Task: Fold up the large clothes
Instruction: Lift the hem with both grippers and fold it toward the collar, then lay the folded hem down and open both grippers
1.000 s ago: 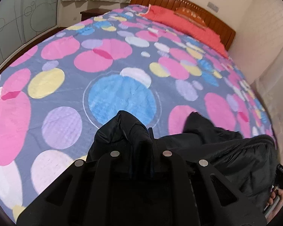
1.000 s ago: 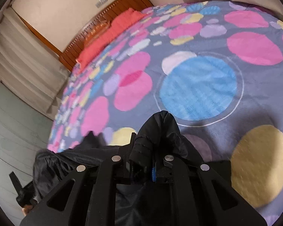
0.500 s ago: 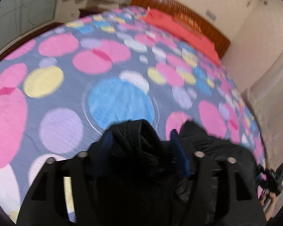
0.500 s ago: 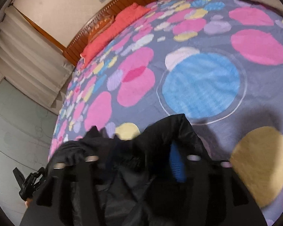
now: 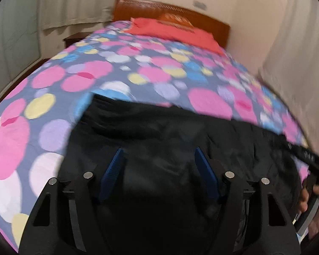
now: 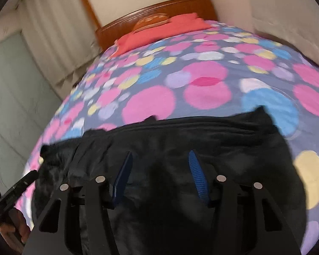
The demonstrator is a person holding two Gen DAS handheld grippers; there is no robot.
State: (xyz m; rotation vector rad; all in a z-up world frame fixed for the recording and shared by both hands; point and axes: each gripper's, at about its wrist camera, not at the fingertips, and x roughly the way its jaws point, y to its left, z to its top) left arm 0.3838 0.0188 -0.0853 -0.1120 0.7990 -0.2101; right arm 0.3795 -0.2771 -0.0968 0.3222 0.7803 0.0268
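Lying spread across the near end of the bed (image 5: 53,114), the large black, slightly shiny garment (image 5: 159,131) shows one long straight far edge, which suggests a first fold is already laid; from these blurred views I cannot tell how many layers it has. Further folds and a final tidy stack look still to come.

Above the cloth, the left gripper (image 5: 159,172) has its blue pads spread apart and is closing slightly, nothing pinched between them. The right gripper (image 6: 159,174) is likewise apart over the garment and narrowing, pressing on nothing.

Count: one black garment, two grippers, one bed under a grey cover dotted with pink, blue, yellow and lilac circles. At twelve o'clock from the garment lie one red pillow strip (image 5: 172,29) and one brown wooden headboard (image 6: 159,10). A hand (image 5: 314,204) shows at four o'clock.
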